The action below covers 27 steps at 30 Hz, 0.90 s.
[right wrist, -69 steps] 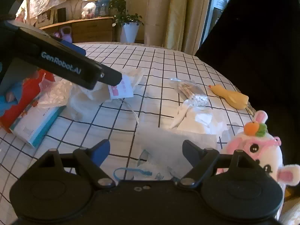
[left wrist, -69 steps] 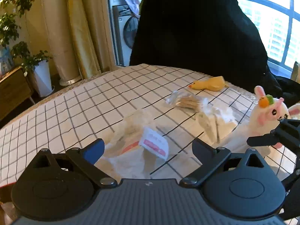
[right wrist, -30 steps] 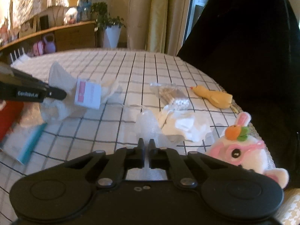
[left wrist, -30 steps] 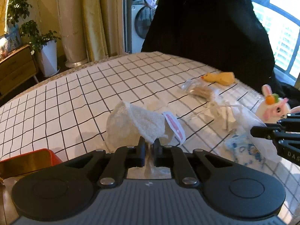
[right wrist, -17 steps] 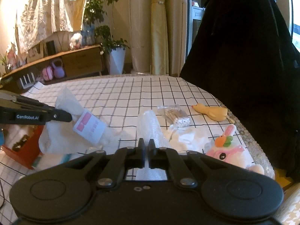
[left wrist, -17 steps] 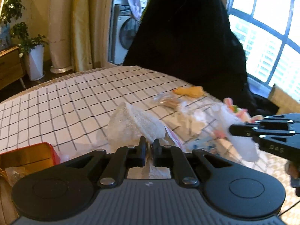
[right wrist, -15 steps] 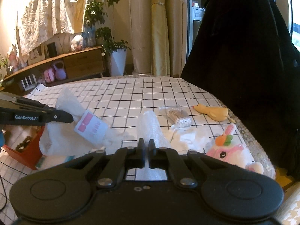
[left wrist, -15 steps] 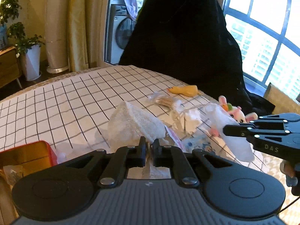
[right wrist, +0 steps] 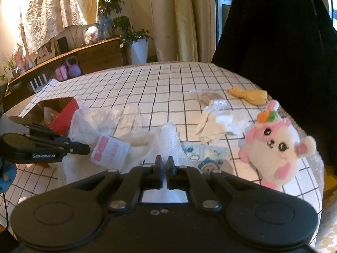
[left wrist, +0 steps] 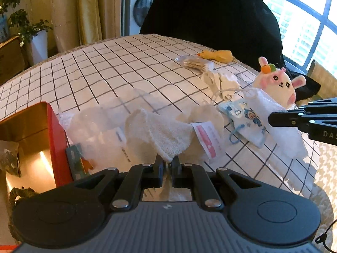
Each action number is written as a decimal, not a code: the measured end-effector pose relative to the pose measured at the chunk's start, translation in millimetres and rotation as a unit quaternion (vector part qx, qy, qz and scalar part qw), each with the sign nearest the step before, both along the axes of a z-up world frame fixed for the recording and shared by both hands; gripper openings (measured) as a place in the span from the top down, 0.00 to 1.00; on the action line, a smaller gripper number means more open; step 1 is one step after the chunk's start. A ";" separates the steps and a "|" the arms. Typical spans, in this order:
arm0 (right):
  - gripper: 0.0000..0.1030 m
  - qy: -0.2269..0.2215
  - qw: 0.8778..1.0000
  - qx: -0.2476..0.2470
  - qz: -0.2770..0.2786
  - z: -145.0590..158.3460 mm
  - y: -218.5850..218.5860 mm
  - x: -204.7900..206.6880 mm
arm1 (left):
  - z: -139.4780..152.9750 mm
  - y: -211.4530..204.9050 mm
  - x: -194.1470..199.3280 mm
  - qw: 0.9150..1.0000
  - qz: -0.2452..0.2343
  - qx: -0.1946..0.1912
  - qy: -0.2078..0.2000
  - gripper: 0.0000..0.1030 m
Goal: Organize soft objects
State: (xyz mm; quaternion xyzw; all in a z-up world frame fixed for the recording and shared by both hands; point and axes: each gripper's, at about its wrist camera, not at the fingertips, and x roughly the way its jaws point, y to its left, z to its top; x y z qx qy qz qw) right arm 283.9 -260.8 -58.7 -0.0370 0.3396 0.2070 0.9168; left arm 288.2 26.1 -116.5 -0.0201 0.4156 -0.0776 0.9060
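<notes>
My left gripper (left wrist: pixel 166 163) is shut on a cream knitted cloth (left wrist: pixel 160 132) with a pink-and-white tag (left wrist: pixel 205 138), held just above the checked table. It also shows at the left of the right wrist view (right wrist: pixel 84 148). My right gripper (right wrist: pixel 164 162) is shut on a clear bubble-wrap bag (right wrist: pixel 170 141), which also shows in the left wrist view (left wrist: pixel 276 113). A white and pink bunny plush (right wrist: pixel 273 145) sits near the right table edge. A blue patterned pouch (left wrist: pixel 244 118) lies between the two grippers.
An open red tin (left wrist: pixel 54 130) stands at the left, with clear plastic packets (left wrist: pixel 99 124) beside it. Farther back lie a yellow duck toy (left wrist: pixel 219 54), a bag of cotton swabs (left wrist: pixel 195 63) and white cloths (left wrist: pixel 221 82). A person in black stands behind the table.
Both grippers, shut on the cloth and the bubble-wrap bag, have come down closer to the table. The red tin and the pouch are now fuller in view.
</notes>
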 end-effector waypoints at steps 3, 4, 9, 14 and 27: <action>0.98 0.005 1.000 0.000 0.000 -4.1 0.5 -2.7 | -0.1 -2.5 -5.9 1.000 -0.005 0.001 0.000 0.88; 0.98 0.006 1.000 0.000 0.000 -5.4 0.1 -2.7 | 0.5 -4.5 -7.7 1.000 -0.005 0.002 0.000 0.82; 0.98 0.012 1.000 -0.001 0.000 -8.2 -1.6 -2.8 | 10.6 -3.7 -26.6 1.000 -0.007 0.002 -0.020 0.28; 0.97 0.016 1.000 0.003 -0.002 -9.4 -4.2 -2.2 | 34.8 -7.5 -44.7 0.998 -0.030 -0.007 -0.051 0.28; 0.97 0.024 1.000 0.003 0.001 -12.3 -3.5 0.4 | 10.2 -71.0 -27.4 0.976 -0.141 0.154 -0.056 0.26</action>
